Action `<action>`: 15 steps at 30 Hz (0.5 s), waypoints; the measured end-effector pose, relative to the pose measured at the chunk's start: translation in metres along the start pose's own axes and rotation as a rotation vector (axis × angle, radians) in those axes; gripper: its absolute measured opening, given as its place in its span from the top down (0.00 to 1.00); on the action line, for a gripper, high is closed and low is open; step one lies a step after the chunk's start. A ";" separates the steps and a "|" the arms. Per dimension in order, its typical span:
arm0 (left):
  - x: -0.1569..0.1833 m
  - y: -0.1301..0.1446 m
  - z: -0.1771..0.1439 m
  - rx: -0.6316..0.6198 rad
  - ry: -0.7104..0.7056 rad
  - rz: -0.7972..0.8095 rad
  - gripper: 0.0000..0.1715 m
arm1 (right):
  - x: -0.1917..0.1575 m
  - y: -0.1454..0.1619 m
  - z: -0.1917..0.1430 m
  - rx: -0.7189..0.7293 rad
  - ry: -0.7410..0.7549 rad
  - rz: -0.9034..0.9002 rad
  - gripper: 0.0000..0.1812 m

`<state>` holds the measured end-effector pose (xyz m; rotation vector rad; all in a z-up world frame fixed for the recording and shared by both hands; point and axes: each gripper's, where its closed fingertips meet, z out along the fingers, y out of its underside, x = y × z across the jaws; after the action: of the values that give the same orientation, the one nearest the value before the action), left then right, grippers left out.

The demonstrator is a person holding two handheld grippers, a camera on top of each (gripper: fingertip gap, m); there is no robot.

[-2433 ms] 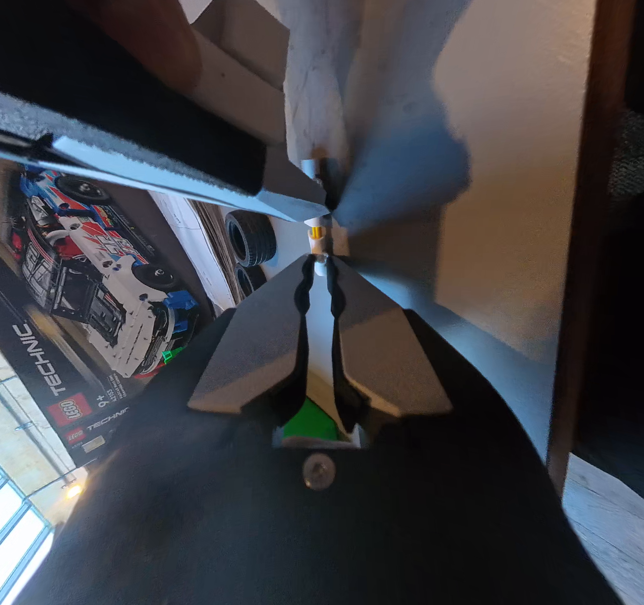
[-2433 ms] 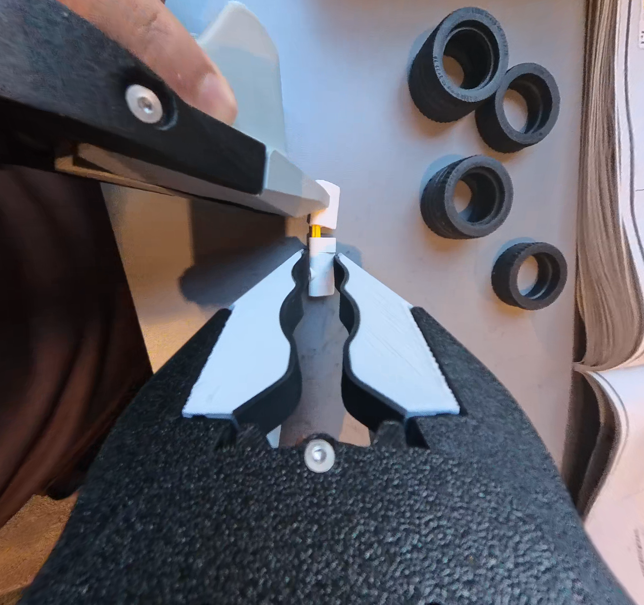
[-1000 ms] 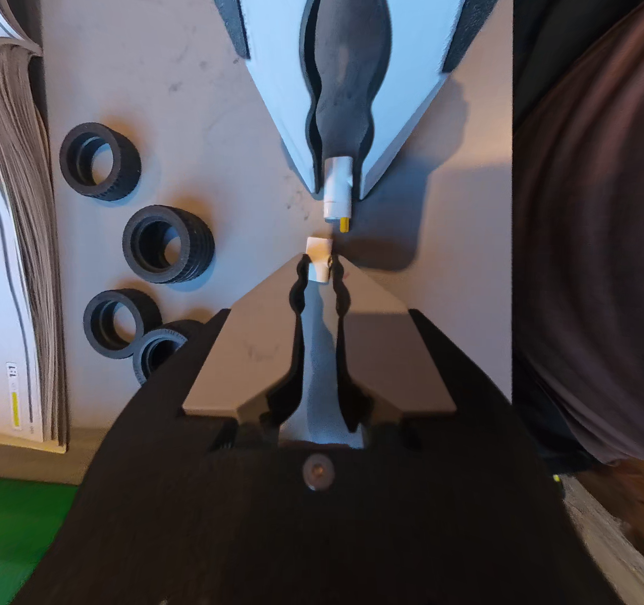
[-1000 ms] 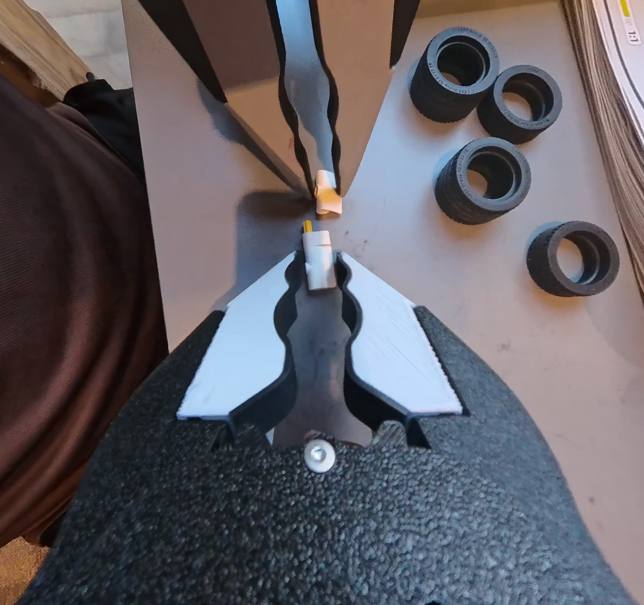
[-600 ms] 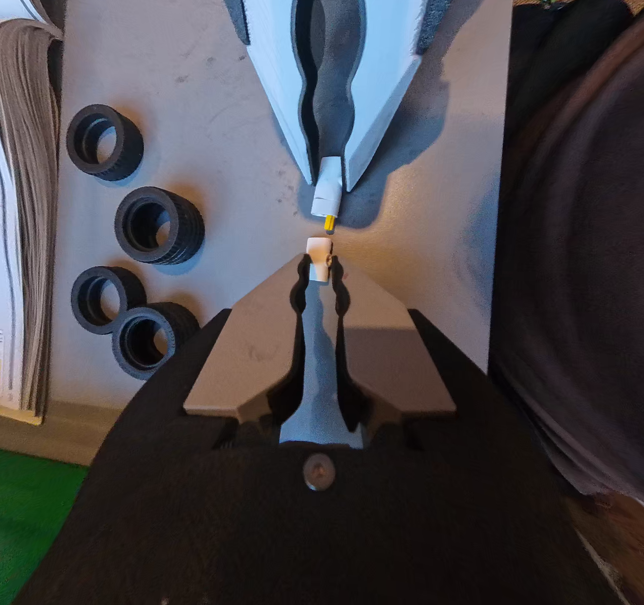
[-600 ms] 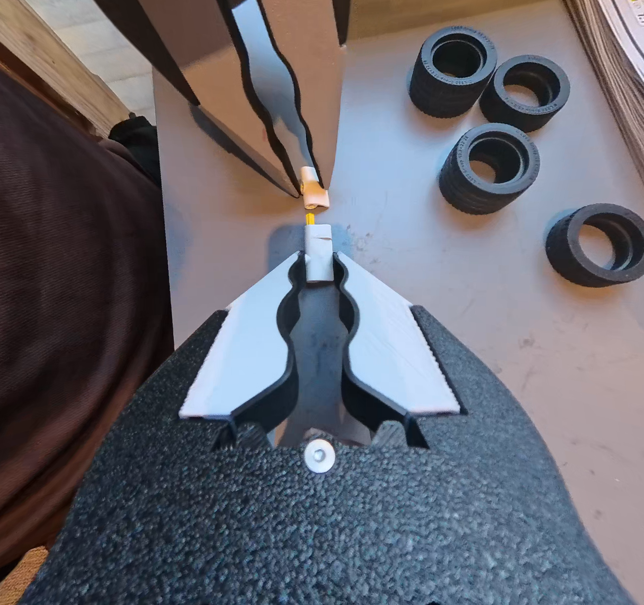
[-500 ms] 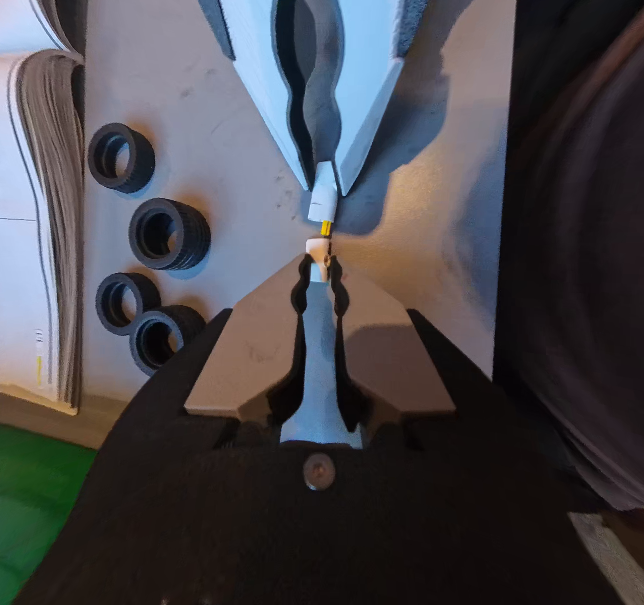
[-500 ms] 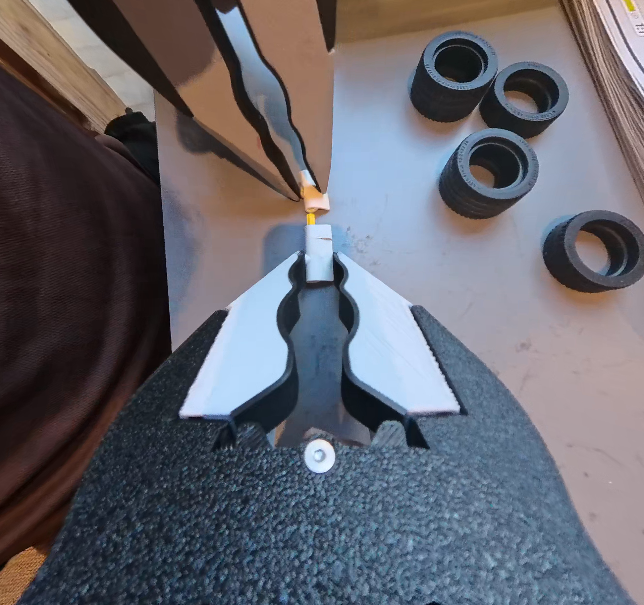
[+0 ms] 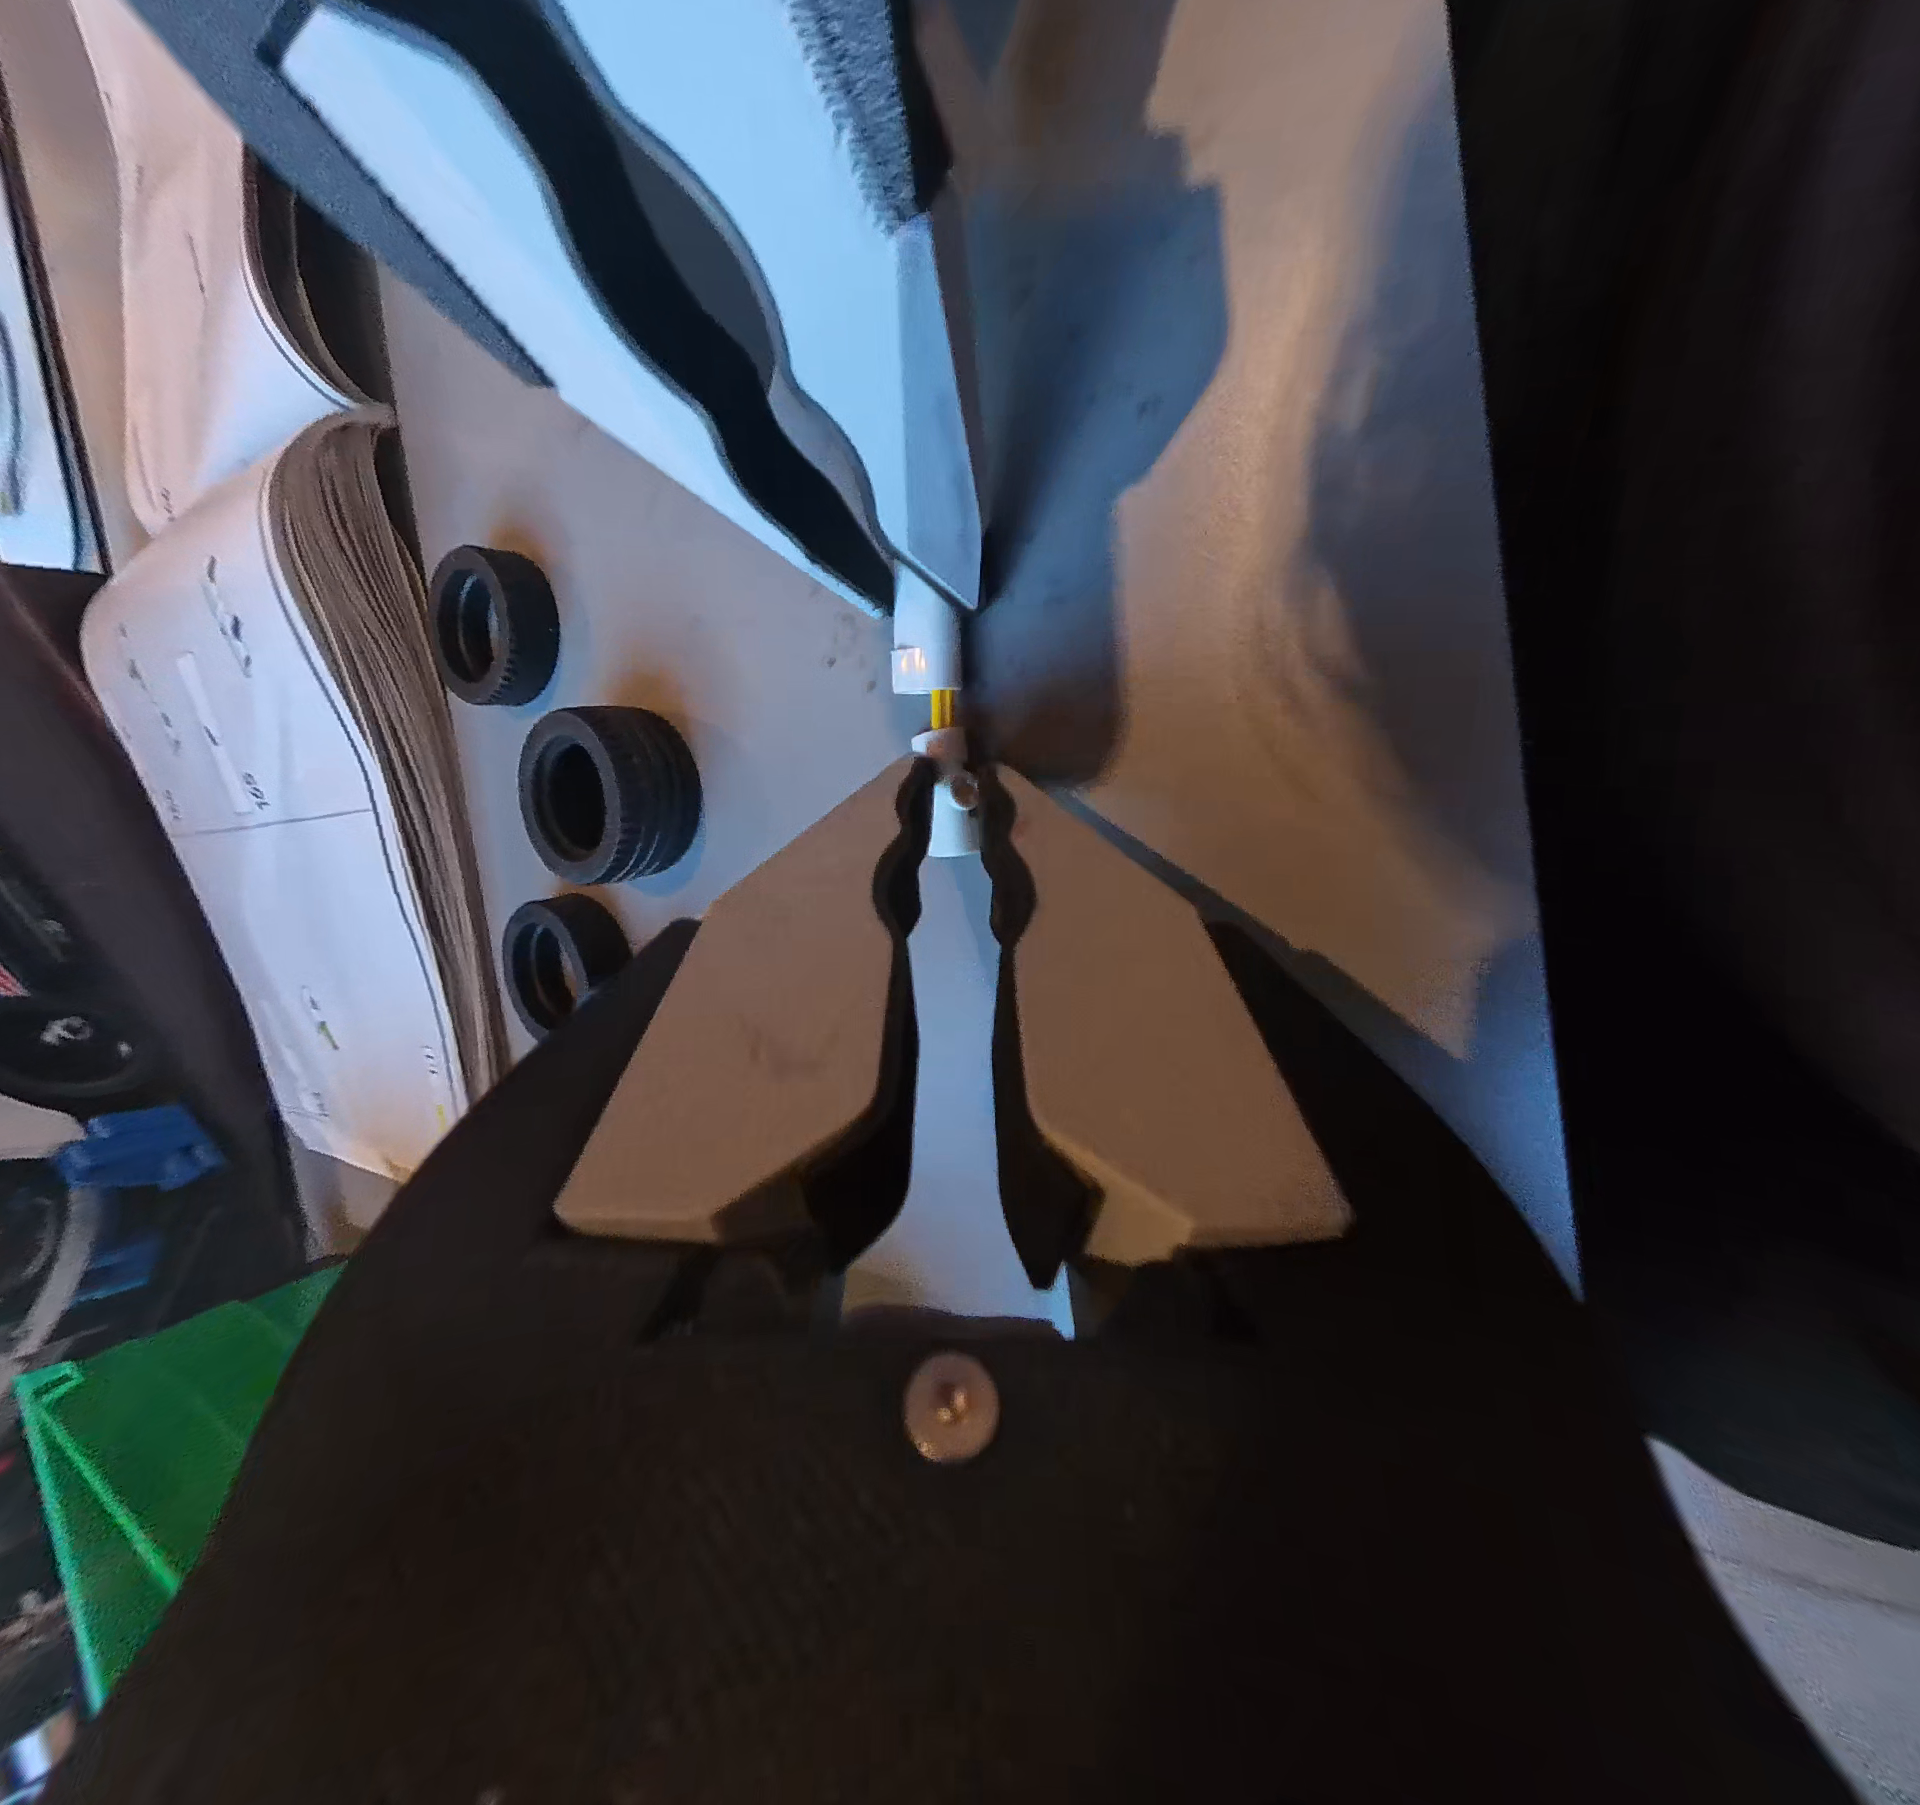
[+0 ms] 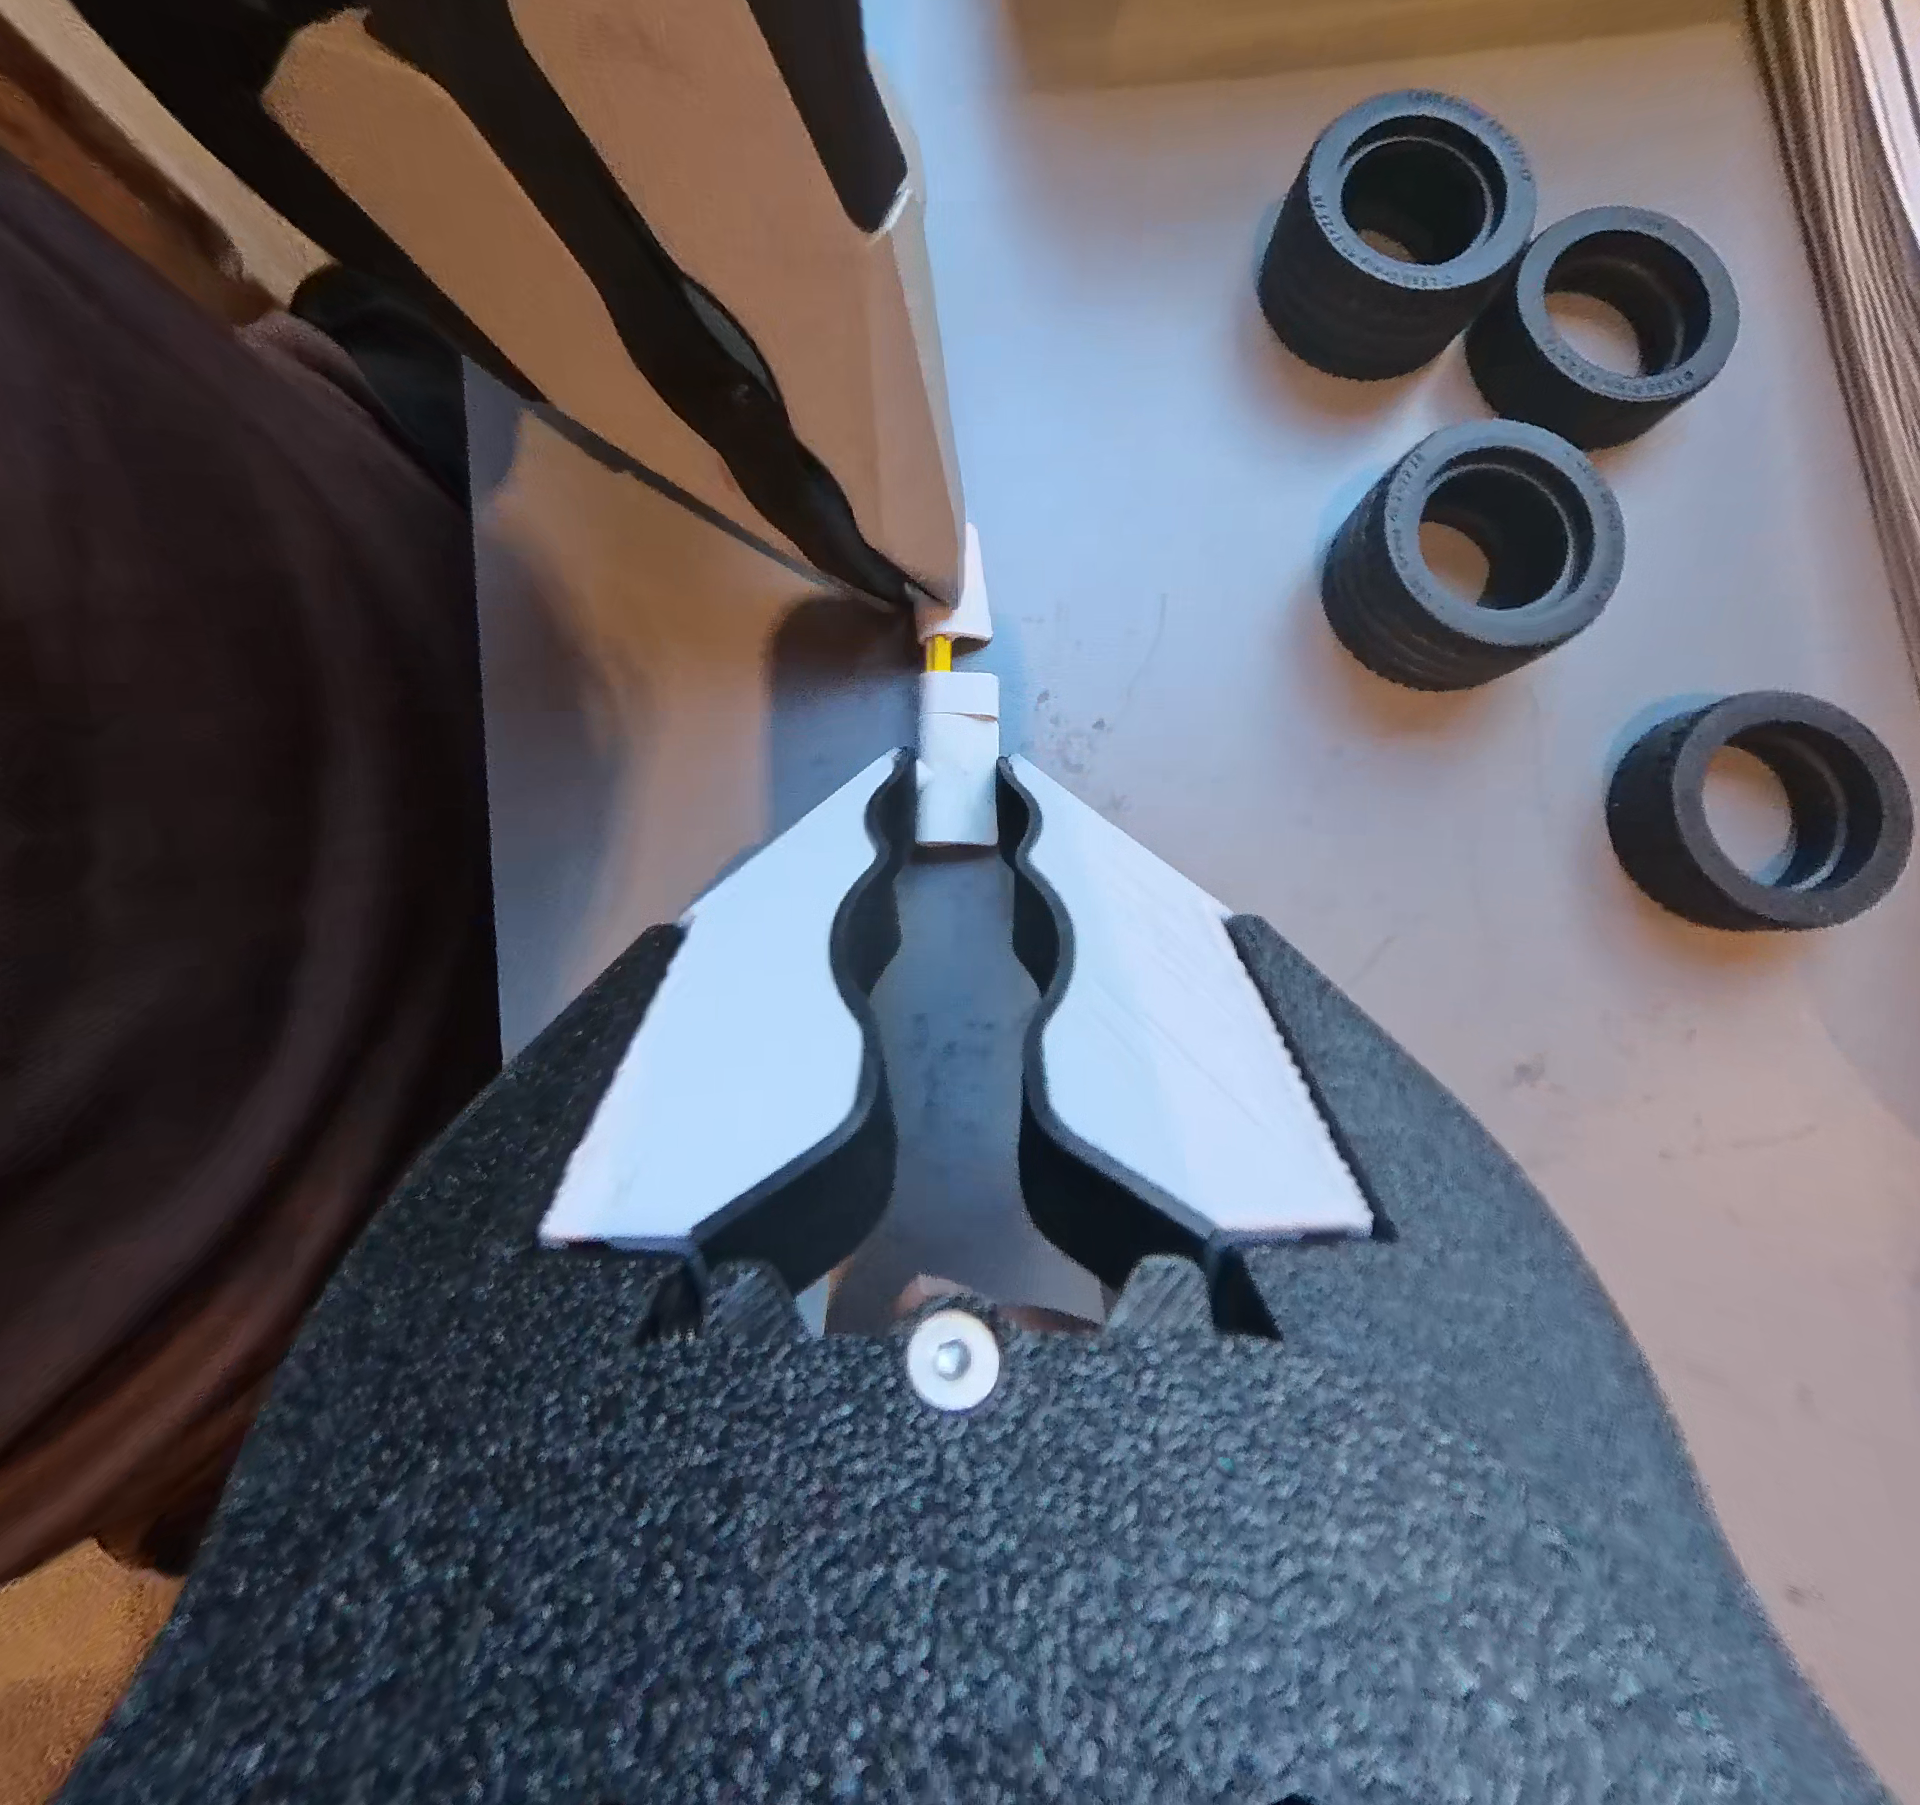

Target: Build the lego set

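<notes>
My left gripper (image 9: 951, 787) is shut on a small white connector (image 9: 952, 820). My right gripper (image 10: 954, 779) is shut on a white connector (image 10: 956, 768) with a short yellow axle (image 10: 940, 659) sticking out of its front. The two grippers meet tip to tip above the grey table (image 10: 1247, 924). The yellow axle (image 9: 940, 711) reaches into the end of the left gripper's white connector (image 10: 961, 592). In the left wrist view the right gripper (image 9: 935, 602) comes in from above. In the right wrist view the left gripper (image 10: 925, 592) comes in from the upper left.
Several black rubber tyres (image 10: 1470, 555) lie on the table to the right of the right gripper; three show in the left wrist view (image 9: 608, 794). A thick instruction booklet (image 9: 312, 820) lies beyond them (image 10: 1860, 145). A green object (image 9: 135, 1443) and a person's dark clothing (image 10: 208, 716) border the table. My two grippers' fingertips are within a few centimetres of each other.
The grippers have closed the gap between the two parts; the yellow axle tip now sits in the left connector. The left gripper has rolled and tilted relative to the right one.
</notes>
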<state>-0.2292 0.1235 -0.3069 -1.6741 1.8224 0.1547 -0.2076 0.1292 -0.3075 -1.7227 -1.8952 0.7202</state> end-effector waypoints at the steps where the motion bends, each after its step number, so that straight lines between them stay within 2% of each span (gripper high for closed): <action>1: 0.000 0.000 0.000 0.000 -0.004 0.014 0.96 | 0.000 0.000 0.000 -0.012 -0.008 -0.017 0.92; 5: -0.001 -0.001 0.002 -0.008 -0.031 0.059 0.98 | 0.001 -0.001 0.002 -0.094 -0.040 -0.071 0.92; 11: -0.001 -0.001 0.001 0.007 -0.027 -0.105 0.97 | 0.003 -0.002 0.003 -0.100 -0.016 -0.007 0.92; 15: 0.002 -0.004 0.000 0.046 0.027 -0.198 0.94 | 0.004 -0.003 0.003 -0.081 0.003 -0.005 0.92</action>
<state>-0.2254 0.1214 -0.3063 -1.8196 1.6551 0.0053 -0.2118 0.1323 -0.3079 -1.7659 -1.9506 0.6473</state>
